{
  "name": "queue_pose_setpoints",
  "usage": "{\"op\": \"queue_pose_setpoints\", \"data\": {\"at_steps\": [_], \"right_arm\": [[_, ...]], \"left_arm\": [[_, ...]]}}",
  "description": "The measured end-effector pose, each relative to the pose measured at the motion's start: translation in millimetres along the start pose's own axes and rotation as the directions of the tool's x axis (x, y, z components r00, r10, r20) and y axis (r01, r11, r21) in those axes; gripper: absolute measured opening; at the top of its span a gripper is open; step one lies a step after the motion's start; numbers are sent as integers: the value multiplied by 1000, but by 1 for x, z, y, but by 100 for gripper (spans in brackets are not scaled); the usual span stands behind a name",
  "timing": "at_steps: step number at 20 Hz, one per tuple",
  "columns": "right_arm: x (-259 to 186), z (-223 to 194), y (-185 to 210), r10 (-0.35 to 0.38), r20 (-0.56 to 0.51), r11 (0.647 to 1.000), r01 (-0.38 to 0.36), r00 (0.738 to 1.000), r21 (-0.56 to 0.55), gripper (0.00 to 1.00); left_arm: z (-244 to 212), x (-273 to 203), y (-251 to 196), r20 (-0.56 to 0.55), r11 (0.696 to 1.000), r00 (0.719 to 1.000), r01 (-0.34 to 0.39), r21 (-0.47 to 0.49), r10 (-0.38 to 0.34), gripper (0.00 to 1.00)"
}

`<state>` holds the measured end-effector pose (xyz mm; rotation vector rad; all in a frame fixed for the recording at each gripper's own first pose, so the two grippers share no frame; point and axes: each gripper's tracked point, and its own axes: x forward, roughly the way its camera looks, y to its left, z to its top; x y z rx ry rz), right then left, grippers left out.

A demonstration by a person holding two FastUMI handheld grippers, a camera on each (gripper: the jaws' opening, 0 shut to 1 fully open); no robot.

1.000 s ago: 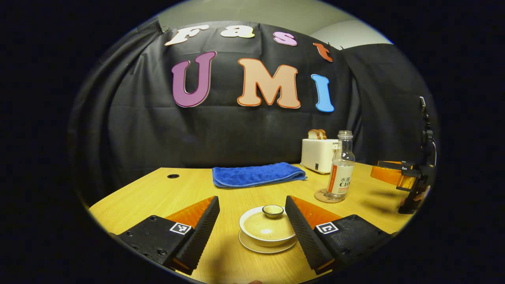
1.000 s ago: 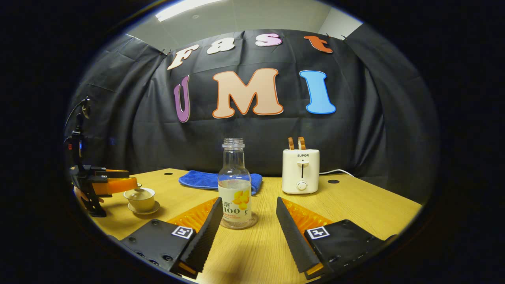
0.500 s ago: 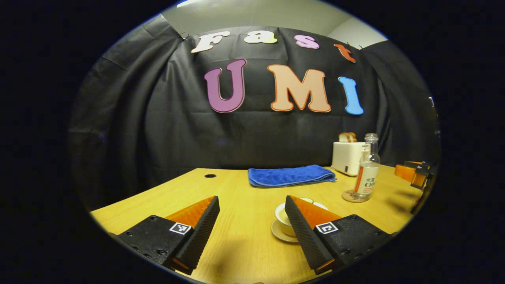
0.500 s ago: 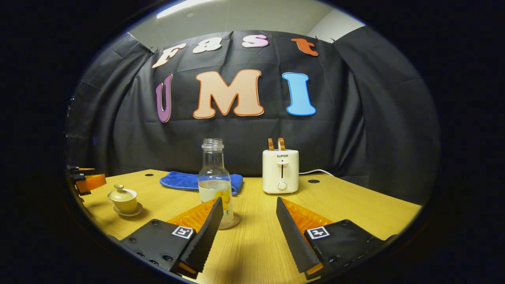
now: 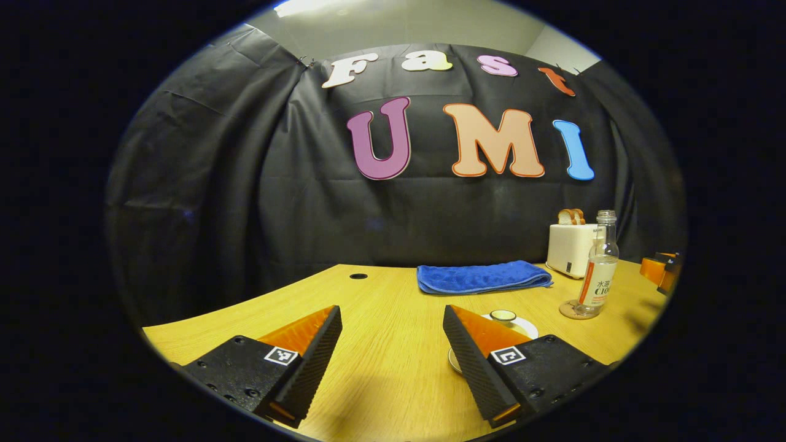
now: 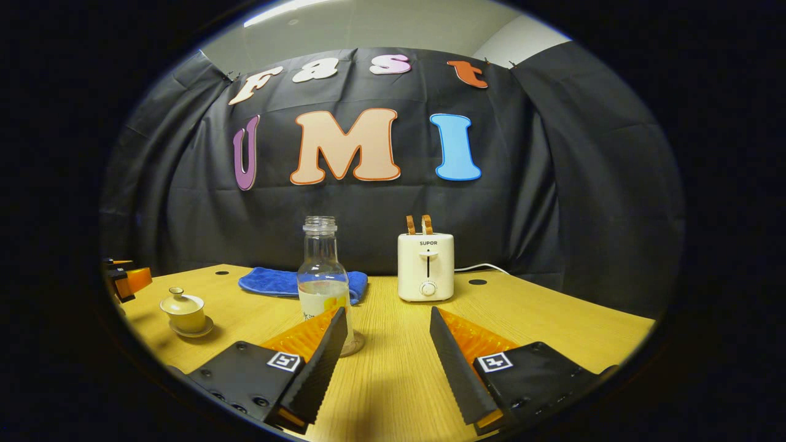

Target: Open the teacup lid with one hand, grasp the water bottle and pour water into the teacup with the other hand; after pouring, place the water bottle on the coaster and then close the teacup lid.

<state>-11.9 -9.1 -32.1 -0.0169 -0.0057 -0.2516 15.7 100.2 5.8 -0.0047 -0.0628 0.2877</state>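
Nearest first: our left gripper has its jaws spread wide with nothing between them, just bare table. The teacup sits off to that gripper's right, mostly hidden behind its right finger, only the lid knob and a slice of saucer peeking out. In the right gripper view the teacup stands upright on its saucer with the lid on, near the table's left edge.

Our right gripper is also parted and empty. The water bottle stands upright, long axis vertical, uncapped, partly filled, just past the left finger and so left of the gap's centre line. In the left gripper view it rests on the coaster.

We judge the left gripper nearer the cup and the right nearer the bottle. Each would need to swing inward toward its target to centre it.

Farther back: blue towel behind the bottle, toaster to its right with a cord trailing. Open table ahead of both grippers; the towel and toaster are well apart from the cup. Room on the right side is wide.
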Motion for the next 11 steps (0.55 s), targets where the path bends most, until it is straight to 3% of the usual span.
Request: {"op": "queue_pose_setpoints", "data": {"at_steps": [11], "right_arm": [[-5,0,1,15,0,1000,-15,1000,0,88]], "left_arm": [[0,0,1,3,1000,1000,-6,0,6,97]]}}
